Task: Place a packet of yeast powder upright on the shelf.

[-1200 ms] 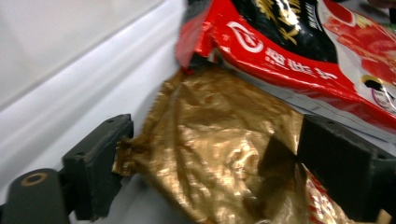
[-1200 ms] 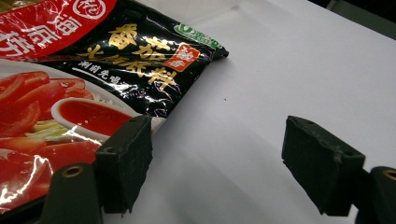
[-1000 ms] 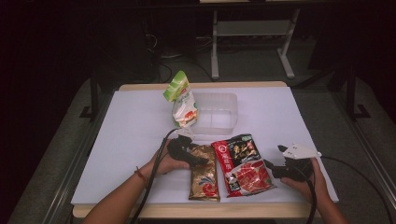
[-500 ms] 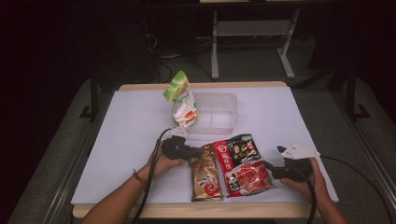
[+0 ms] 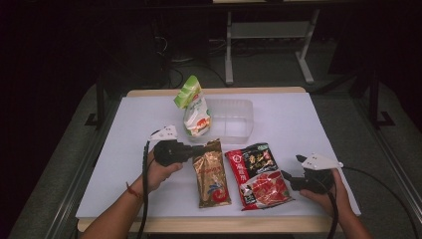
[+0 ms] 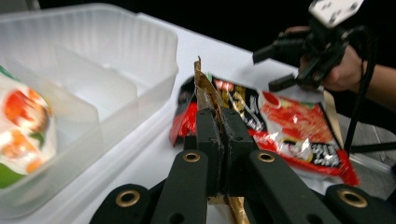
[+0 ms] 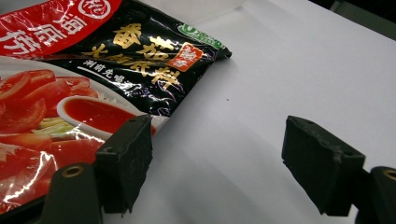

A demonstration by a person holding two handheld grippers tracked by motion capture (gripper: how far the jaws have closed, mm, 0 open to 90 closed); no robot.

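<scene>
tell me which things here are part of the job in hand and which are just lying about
In the job:
- left gripper, shut on the gold packet's top edge
- gold packet
- clear divided tub, probably where it goes

Lying about:
- red and black sauce packet, by the open right gripper
- green and white pouch leaning in the tub

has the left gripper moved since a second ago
Yes. The left gripper, now shut on the top edge of the gold packet, has shifted left and toward the clear container in the high view, tugging the packet's top along.
</scene>
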